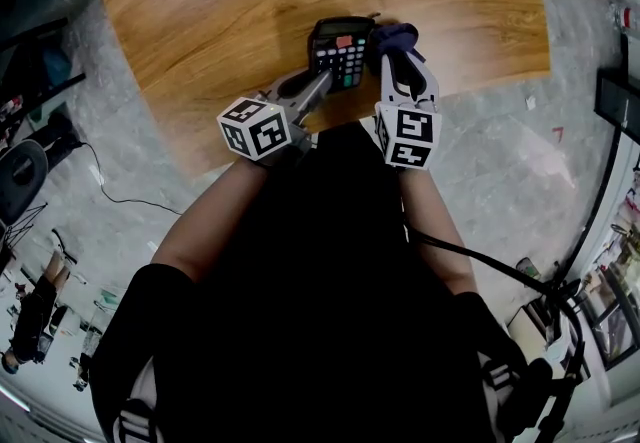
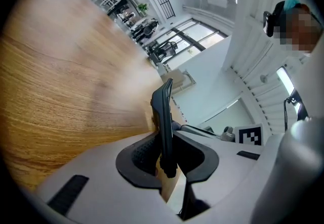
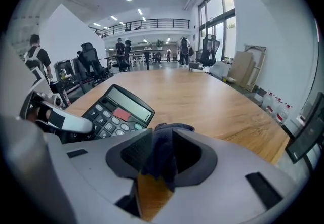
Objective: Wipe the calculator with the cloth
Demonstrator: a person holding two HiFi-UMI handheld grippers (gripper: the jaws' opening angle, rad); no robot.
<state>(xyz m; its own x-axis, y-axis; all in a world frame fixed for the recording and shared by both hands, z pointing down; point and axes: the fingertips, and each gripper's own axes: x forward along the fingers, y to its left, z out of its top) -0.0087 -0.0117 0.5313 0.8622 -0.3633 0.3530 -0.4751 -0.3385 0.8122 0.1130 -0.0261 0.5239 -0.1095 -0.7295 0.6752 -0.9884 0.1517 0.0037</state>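
Wood-grain table (image 1: 200, 11), near edge: the black calculator (image 1: 342, 49) is found here, keys and display facing up. Left claw (image 1: 318, 83) is closed on the calculator's near left edge; its own view shows the thin casing clamped edge-on between the jaws. Right claw (image 1: 393, 56) stands just beside the calculator's right side, jaws a narrow way apart with the dark blue cloth (image 1: 398, 34) bunched between them, touching both, a fold showing above the tips. Cloth and calculator are close together; contact between them cannot be confirmed. A person's bare forearms (image 1: 215, 211) lead to both claws.
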